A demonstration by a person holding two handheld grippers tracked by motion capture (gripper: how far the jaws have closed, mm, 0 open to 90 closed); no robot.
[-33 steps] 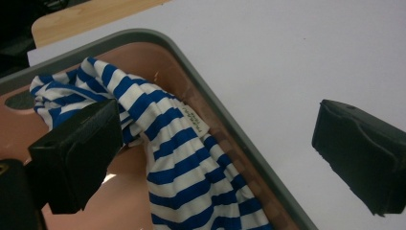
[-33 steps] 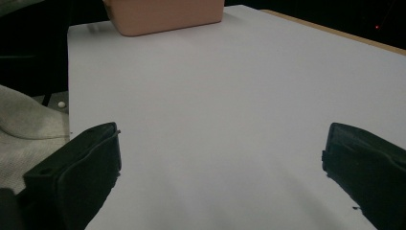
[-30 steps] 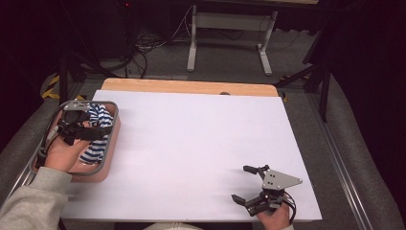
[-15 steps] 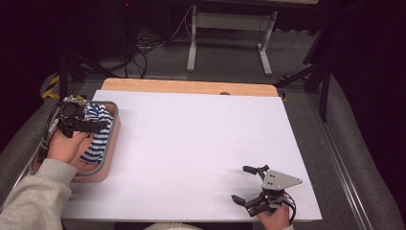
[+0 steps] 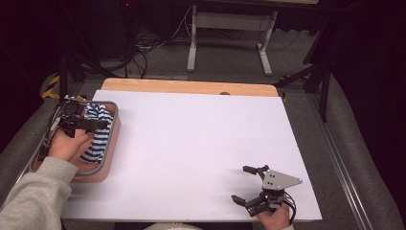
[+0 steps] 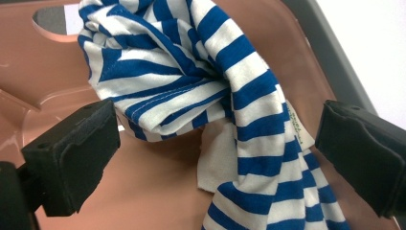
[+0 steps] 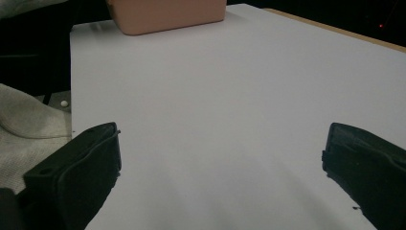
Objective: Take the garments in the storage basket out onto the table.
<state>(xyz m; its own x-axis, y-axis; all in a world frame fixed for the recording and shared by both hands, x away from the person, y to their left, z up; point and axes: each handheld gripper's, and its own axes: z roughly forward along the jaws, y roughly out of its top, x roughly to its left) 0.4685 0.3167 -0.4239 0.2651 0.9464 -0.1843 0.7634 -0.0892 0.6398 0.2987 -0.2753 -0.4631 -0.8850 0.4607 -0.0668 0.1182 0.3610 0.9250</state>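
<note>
While my left gripper [image 6: 210,158] hangs open over it, one striped cloth [image 6: 225,96] lies lengthwise along one pink basket [image 5: 107,160]; my right gripper [image 5: 252,184], also open, rests well apart on the bench [image 5: 191,143].

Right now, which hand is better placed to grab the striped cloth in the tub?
Left. Its tool is open inside the tub, jaws either side of the cloth. The right tool sits open at the table's near right corner, far from it.

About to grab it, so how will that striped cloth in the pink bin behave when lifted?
The cloth lies bunched in soft folds, so it will probably droop and unfurl. It looks thin, likely light. The left claw, open around it, may catch only one fold.
</note>
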